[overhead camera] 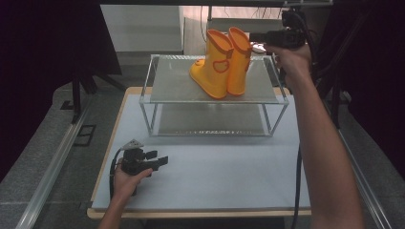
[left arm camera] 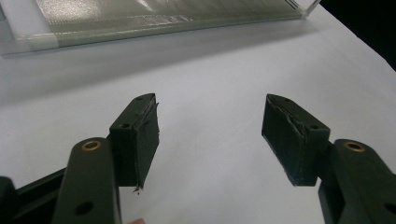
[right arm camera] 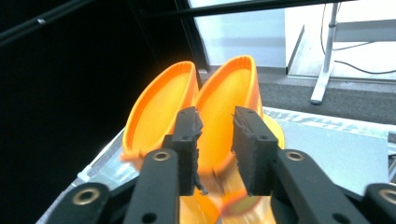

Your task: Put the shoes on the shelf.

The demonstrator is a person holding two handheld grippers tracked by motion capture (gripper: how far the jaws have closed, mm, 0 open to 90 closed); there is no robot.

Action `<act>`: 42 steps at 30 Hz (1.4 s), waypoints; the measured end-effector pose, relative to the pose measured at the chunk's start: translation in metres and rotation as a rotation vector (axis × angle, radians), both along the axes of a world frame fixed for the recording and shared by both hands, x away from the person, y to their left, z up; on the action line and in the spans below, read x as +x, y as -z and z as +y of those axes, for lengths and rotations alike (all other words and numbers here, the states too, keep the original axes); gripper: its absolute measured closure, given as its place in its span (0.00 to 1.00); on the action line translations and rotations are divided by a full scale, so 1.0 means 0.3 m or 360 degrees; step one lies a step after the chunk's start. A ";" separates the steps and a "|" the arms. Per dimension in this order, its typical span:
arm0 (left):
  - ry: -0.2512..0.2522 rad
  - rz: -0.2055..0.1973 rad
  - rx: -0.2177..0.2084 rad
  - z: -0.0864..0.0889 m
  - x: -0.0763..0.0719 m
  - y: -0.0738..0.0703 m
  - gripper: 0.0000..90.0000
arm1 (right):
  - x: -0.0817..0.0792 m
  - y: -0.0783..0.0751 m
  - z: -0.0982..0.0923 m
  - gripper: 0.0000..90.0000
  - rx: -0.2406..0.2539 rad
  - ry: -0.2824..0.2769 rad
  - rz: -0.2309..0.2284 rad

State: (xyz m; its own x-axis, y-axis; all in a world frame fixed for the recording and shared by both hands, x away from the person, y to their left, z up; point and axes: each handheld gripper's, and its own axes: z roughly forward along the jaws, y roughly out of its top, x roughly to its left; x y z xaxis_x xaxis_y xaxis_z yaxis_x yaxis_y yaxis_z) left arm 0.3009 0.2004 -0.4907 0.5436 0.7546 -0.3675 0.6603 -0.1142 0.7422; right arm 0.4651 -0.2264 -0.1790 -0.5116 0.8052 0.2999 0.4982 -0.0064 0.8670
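Note:
A pair of yellow rubber boots with orange rims stands upright on the top shelf of a glass and metal rack. The left boot and right boot touch side by side. My right gripper hovers level just right of the boot tops. In the right gripper view its jaws stand a little apart in front of the two open boot mouths, pressing on nothing. My left gripper rests low on the white table mat, open and empty.
The rack has a lower shelf and stands at the far half of the white mat. Its near edge lies ahead of the left gripper. Dark curtains and stand legs flank the table. A cable hangs from the right arm.

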 end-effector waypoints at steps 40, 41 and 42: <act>-0.0004 0.0015 0.0025 -0.002 0.004 0.015 0.41 | 0.095 0.516 -0.013 0.99 -0.0185 0.0047 0.0227; -0.0001 0.0016 0.0026 -0.003 0.003 0.015 0.41 | 0.094 0.517 -0.012 1.00 -0.0180 0.0048 0.0232; 0.0000 0.0017 0.0025 -0.005 0.003 0.015 0.41 | 0.094 0.519 -0.012 1.00 -0.0174 0.0046 0.0231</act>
